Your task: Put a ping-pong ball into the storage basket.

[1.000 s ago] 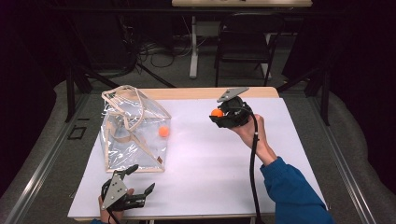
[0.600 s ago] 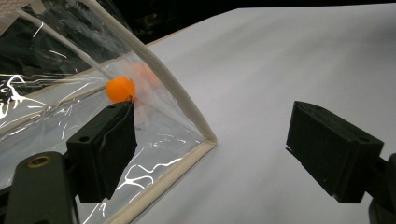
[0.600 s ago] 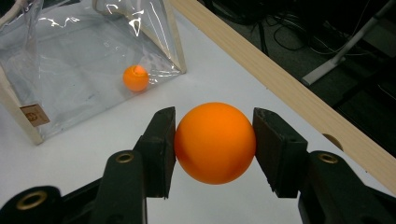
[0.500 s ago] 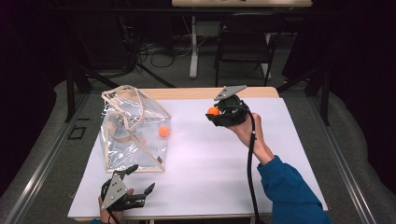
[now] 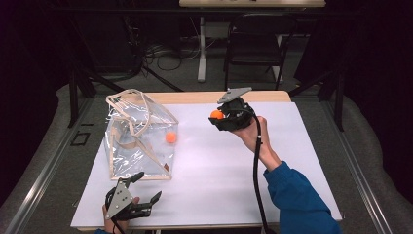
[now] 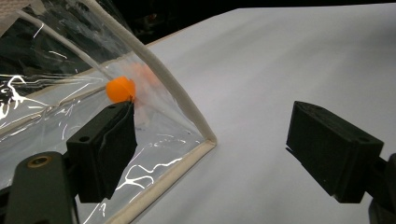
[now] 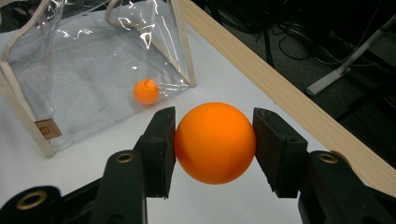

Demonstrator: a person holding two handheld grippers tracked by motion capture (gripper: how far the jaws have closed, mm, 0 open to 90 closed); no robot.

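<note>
The white-topped table (image 5: 214,195) carries everything, with a strip of bare wood along its far edge. On its left part stands a clear plastic tote bag (image 5: 139,141) with cream trim and handles, its mouth turned upward. One orange ball (image 5: 171,137) already lies inside the bag, on the bottom near the wall that faces the table's middle.

The right gripper (image 5: 219,117) is held above the far middle of the table, well apart from the bag, and its jaws are clamped on a second orange ball (image 7: 215,142); the right gripper view shows a pad pressing on each side of that ball, with the bag farther off beyond it. The left gripper (image 5: 146,187) rests low at the near edge, just beside the bag's near corner, with its jaws standing wide apart and nothing between them; in the left gripper view the bag's trimmed corner (image 6: 205,140) lies between the two pads without touching either.

The step in hand looks like the carry: the gripped ball is lifted and faces the bag but has not reached it. The next move, as I judge it, calls for bringing the ball over the open mouth, clear of the handles, and then parting the jaws. The left gripper could steady the soft bag at its corner.
</note>
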